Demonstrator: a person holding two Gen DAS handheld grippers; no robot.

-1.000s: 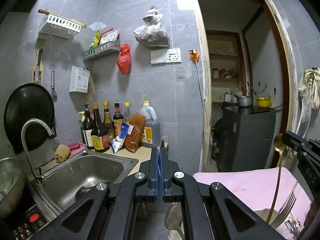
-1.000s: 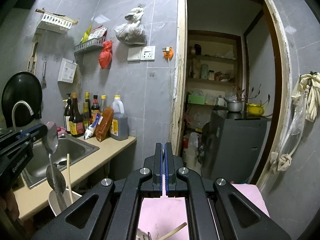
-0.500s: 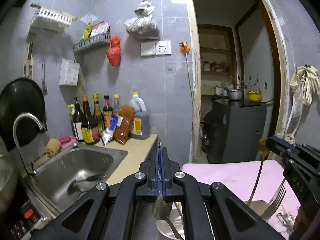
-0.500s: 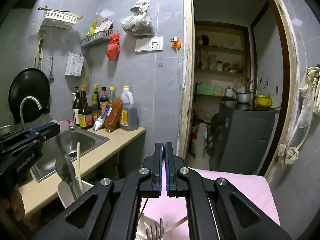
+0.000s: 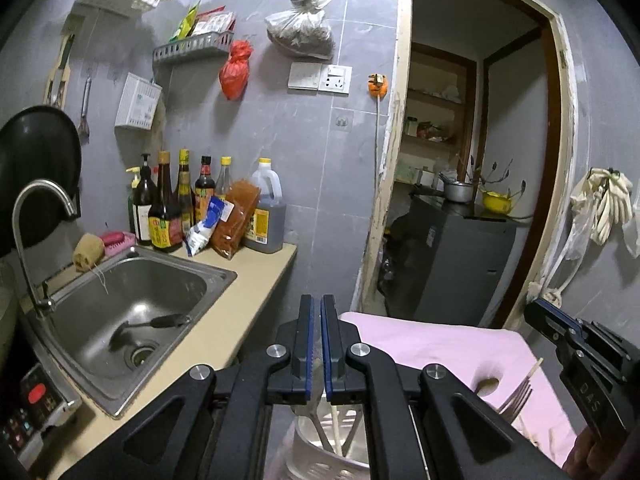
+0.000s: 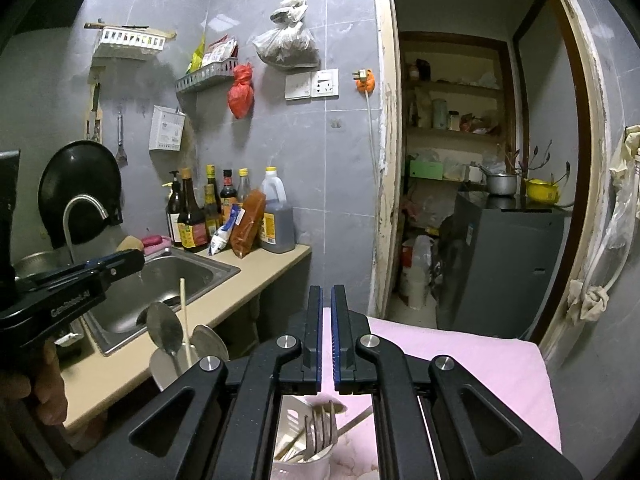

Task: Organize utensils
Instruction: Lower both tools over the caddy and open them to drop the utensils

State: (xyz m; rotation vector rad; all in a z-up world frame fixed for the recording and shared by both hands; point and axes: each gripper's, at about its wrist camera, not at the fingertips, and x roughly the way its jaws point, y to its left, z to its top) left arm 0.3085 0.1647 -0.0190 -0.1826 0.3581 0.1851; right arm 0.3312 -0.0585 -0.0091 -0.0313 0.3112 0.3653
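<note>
White plastic holders stand nearest: one (image 5: 320, 464) under the left hand-held gripper (image 5: 316, 344) carries spoons and a chopstick (image 5: 335, 428), another (image 6: 300, 466) under the right hand-held gripper (image 6: 326, 344) carries forks (image 6: 320, 424). Both sets of jaws are pressed nearly together, pinching nothing. A pink cloth (image 6: 480, 364) lies beneath. Farther left, the tabletop (image 5: 244, 292) holds a steel sink (image 5: 132, 304) and bottles (image 5: 164, 208).
</note>
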